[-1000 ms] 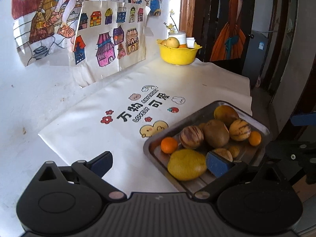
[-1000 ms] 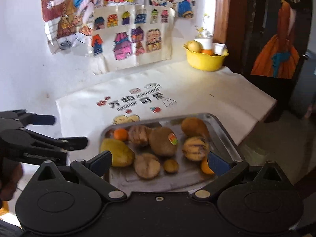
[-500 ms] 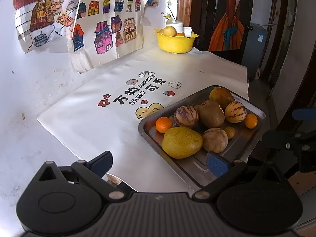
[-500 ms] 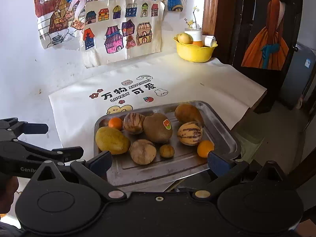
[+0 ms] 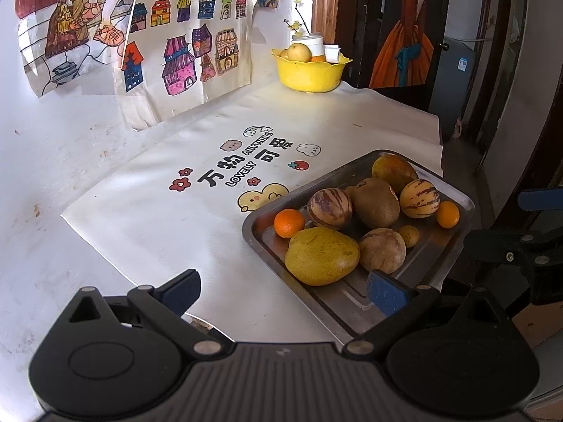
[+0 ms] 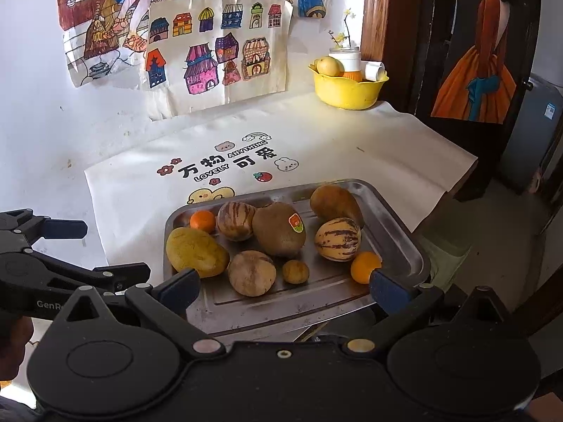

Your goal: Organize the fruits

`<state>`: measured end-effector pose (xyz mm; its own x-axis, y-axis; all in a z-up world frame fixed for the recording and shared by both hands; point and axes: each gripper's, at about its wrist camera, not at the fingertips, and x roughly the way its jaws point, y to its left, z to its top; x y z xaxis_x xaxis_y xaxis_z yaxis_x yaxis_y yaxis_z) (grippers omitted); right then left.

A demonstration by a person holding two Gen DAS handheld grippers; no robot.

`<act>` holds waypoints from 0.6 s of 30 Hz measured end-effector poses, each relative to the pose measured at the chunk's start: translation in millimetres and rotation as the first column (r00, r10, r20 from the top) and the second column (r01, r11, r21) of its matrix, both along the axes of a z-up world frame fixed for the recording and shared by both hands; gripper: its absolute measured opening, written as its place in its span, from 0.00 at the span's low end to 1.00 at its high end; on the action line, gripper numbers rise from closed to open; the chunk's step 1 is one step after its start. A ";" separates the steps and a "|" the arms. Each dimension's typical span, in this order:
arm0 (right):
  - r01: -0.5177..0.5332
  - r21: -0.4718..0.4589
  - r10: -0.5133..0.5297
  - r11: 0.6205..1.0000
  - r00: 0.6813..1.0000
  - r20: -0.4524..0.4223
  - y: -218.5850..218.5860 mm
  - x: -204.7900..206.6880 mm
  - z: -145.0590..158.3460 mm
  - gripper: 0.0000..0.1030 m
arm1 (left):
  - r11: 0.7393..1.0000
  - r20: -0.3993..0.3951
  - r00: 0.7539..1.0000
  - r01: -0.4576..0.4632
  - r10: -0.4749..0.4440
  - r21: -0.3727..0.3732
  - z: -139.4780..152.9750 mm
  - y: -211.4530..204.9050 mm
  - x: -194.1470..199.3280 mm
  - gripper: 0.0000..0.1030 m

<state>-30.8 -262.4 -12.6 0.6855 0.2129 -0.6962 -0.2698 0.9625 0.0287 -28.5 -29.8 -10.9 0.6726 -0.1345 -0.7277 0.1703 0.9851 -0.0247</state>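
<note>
**Fruit tray waits at table's edge as two open grippers hover**

A white-walled room hung with coloured children's drawings (image 6: 218, 59) frames a table covered by a cream printed mat (image 6: 316, 140); a yellow bowl (image 6: 348, 89) holding fruit and a white jar sits at the far end beside a dark door.

From left to right in the right wrist view: the left gripper (image 6: 102, 249), held by a partly visible hand, sits beside the tray's left end, its blue-padded fingers spread wide and holding nothing. The steel tray (image 6: 397, 232) lies on the mat's near edge. In it, a yellow mango (image 6: 195, 251) lies at the left, just beside a small orange (image 6: 203, 221) and a striped melon (image 6: 235, 220). A brown kiwi with a sticker (image 6: 278, 228) occupies the centre, with a round brown fruit (image 6: 251, 272) and a small brown one (image 6: 295, 271) nearer the camera. Further right are a second mango (image 6: 334, 204), a pale striped melon (image 6: 337, 239) and another orange (image 6: 364, 266).

The right gripper (image 6: 283, 286) hangs over the tray's near edge, fingers fully apart, gripping nothing; its right pad (image 6: 387, 290) overlaps that orange in view, contact unclear.
</note>
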 end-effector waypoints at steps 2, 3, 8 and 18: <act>0.001 0.004 -0.001 1.000 1.000 0.000 -0.4 -0.2 0.0 0.99 | 1.000 0.001 1.000 0.002 -0.002 0.000 0.5 -0.5 0.0 0.99; 0.002 0.006 -0.002 1.000 1.000 0.000 -0.2 0.2 -0.2 0.99 | 1.000 0.001 1.000 0.002 -0.002 0.000 0.4 -0.8 0.3 0.99; 0.002 0.006 -0.002 1.000 1.000 0.002 -1.2 0.6 -0.3 0.99 | 1.000 0.001 1.000 0.002 -0.002 -0.002 0.6 -1.2 0.5 0.99; 0.003 0.006 -0.003 1.000 1.000 -0.002 -3.0 2.0 0.0 0.99 | 1.000 0.000 1.000 0.005 -0.005 0.003 0.1 -0.3 1.3 0.99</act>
<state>-28.8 -265.4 -12.7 0.6850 0.2149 -0.6961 -0.2668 0.9631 0.0348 -27.2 -30.0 -10.9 0.6717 -0.1359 -0.7283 0.1753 0.9843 -0.0220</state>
